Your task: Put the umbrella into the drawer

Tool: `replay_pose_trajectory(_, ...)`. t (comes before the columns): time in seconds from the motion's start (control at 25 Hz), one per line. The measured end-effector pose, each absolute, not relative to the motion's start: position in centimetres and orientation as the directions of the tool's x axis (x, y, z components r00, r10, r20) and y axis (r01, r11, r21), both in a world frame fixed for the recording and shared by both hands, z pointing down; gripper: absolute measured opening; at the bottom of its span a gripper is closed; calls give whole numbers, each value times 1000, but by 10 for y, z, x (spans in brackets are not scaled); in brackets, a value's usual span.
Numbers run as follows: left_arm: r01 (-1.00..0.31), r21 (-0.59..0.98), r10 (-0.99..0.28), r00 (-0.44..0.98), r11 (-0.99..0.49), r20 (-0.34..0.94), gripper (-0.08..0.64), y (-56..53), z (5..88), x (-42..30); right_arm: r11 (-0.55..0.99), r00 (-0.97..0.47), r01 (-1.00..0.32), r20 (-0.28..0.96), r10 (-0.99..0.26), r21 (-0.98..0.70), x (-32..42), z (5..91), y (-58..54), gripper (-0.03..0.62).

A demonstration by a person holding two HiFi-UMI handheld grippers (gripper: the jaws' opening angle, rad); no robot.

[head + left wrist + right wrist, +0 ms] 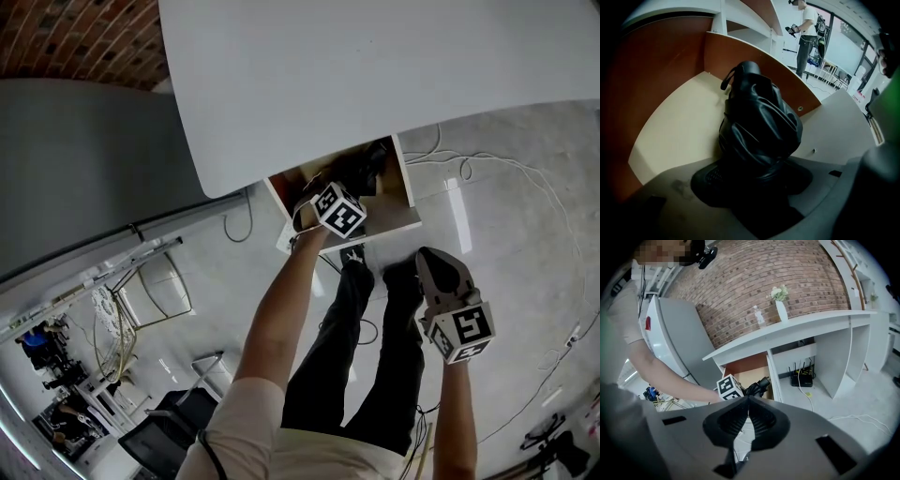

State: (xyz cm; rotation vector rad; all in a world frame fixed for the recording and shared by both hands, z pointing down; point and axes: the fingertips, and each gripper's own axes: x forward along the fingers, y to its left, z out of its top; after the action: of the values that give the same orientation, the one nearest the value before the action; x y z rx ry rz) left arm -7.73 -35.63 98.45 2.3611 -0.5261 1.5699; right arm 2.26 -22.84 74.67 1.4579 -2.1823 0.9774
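Umbrella (757,126) inside drawer (670,126).
My left gripper (754,187) clamps it, possibly touching the floor; my right gripper (746,413) is closed, empty.

Umbrella (757,124): black, folded short, its fabric bunched in glossy creases, with a strap loop at the far end.
Umbrella hold: near end clamped between the jaws of the left gripper (752,185).
Umbrella pose: pointing away from the jaws toward the drawer's back wall.
Umbrella place: inside the drawer's walls, over its floor; contact with the floor cannot be told.
Drawer (675,126): pulled open under the desk (375,66) top, with red-brown walls, a pale beige floor and a white front.
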Motion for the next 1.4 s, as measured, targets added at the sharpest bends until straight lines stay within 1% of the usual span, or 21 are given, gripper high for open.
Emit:
replay_pose_trajectory(0.12,-431,3,-158,337,-903,928,249,-354,987,-78,221,-410,-906,616,-673,-361,21,749,-225,67)
replay_pose_trajectory(0.28,-422,-63,-203,296,-904,933,265,-353,988,-78,219,-404,-909,614,-678,-356,18,746,-224,67)
replay_pose_trajectory(0.4,-426,-84,-216,272,-901,938,275,-352,988,-80,226,-403,-910,608,-684,-348,14,741,-222,67)
replay_pose_trajectory(0.64,-456,-64,-221,301,-888,928,273,-352,971,-80,217,-392,-914,605,-693,-344,12,736,-220,67)
replay_pose_trajectory(0.96,-548,-18,-252,355,-836,900,273,-340,910,-95,206,-379,-916,573,-726,-344,1,721,-228,67)
replay_pose_trajectory(1.12,-615,23,-288,401,-788,869,273,-323,874,-103,217,-382,-916,575,-723,-336,-7,707,-224,67)
replay_pose_trajectory(1.4,-688,81,-345,459,-721,819,273,-292,797,-119,162,-346,-925,586,-732,-343,-12,682,-219,67)
